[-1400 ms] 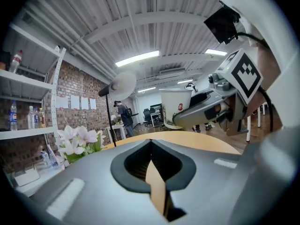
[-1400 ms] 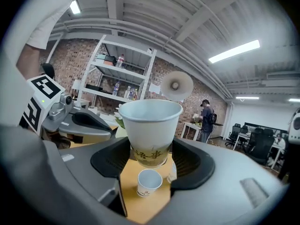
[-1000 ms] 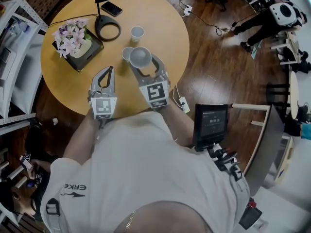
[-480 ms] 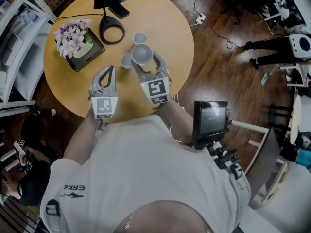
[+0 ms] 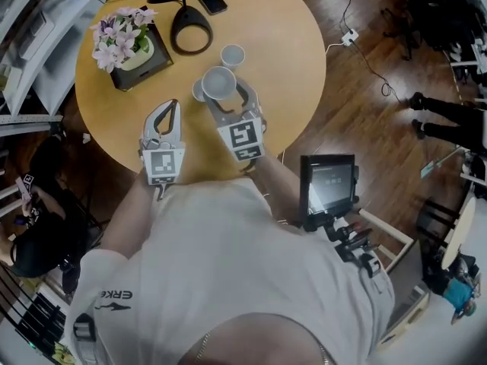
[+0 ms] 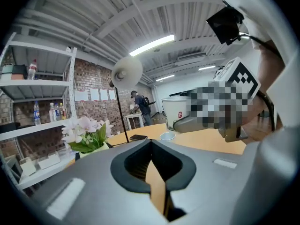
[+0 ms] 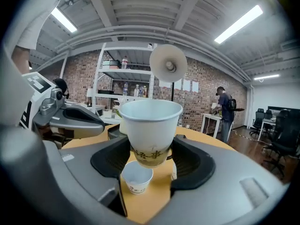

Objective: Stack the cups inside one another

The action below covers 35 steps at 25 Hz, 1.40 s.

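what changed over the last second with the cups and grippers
The right gripper, shut on the held cup throughout, carried it a little forward, closer to the far cup, with the low cup just beside it. Nothing was taken or let go. The left gripper stayed shut and empty; the far cup, low cup, lamp and flowers kept their places.

Ceiling strip lights lit both gripper views brightly, and their wide-angle lenses curved straight lines towards a dark circular border. The head view was dimmer but sharp, with a soft sheen on the wooden floor.
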Tool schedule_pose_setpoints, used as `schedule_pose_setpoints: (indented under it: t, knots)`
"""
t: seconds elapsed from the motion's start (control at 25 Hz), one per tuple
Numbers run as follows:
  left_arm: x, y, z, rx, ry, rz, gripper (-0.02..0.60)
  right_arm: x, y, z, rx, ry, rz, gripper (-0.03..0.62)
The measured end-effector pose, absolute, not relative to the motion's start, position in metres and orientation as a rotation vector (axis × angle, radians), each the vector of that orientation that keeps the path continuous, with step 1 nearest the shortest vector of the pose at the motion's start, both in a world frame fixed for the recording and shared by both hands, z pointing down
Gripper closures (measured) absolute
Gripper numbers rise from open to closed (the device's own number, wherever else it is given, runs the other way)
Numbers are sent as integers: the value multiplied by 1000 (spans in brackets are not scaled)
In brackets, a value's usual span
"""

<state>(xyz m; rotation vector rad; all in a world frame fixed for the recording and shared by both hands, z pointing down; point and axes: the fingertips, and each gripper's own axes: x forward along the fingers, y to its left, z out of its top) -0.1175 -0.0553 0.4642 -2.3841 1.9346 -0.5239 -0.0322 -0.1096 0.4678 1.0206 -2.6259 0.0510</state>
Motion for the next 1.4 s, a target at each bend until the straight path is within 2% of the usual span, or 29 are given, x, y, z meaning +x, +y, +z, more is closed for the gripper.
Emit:
schedule_pose_setpoints:
  t: [1.4]
  knots:
    - [-129, -125, 538, -2497, 1985, -666, 580, -10, -228, 551, 1105, -2469, 188, 296]
